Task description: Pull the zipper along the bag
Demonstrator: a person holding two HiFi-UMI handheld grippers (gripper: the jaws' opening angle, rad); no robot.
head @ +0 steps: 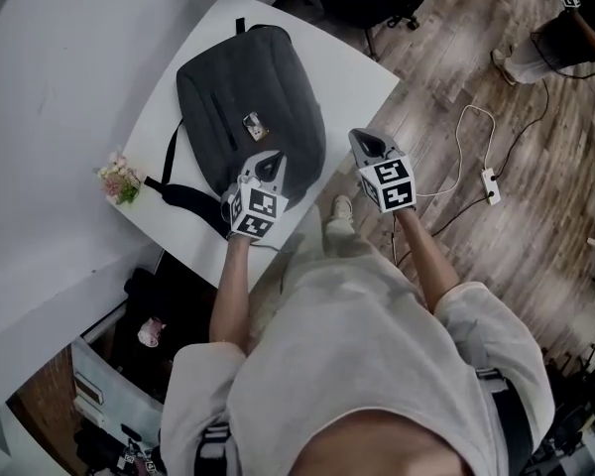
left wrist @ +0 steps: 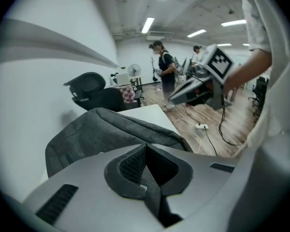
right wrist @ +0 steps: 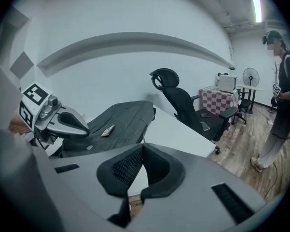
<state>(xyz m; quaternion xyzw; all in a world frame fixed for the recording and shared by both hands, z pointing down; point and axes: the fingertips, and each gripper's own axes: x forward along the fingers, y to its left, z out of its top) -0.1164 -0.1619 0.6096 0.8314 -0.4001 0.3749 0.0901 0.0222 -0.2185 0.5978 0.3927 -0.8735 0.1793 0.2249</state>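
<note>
Backpack point(head: 248, 107), dark grey, lies flat on the white table point(head: 362, 77), with its top handle pointing away from the person and a black strap point(head: 183, 196) trailing off its near left corner. A small shiny tag point(head: 252, 123) sits near the middle of its upper face; the zipper's puller is too small to pick out. A little bunch of flowers point(head: 119, 178) rests at the table's left edge, well apart from the bag.

The left gripper point(head: 269, 157) is over the near end of the bag, pointing along it. Its own view shows the two dark pads pressed together with nothing between them and the grey fabric just beyond the tips; whether it touches the bag cannot be told.

The right gripper point(head: 357, 135) is held just off the table's near right edge, beside the bag and not on it. Its jaws are also closed and empty.

On the wooden floor point(head: 446, 58) to the right lies a white power strip point(head: 491, 184) with a looping cable point(head: 466, 127). In the right gripper view a black office chair point(right wrist: 183, 100) stands by the table's far side, and a person point(right wrist: 280, 95) stands farther off
</note>
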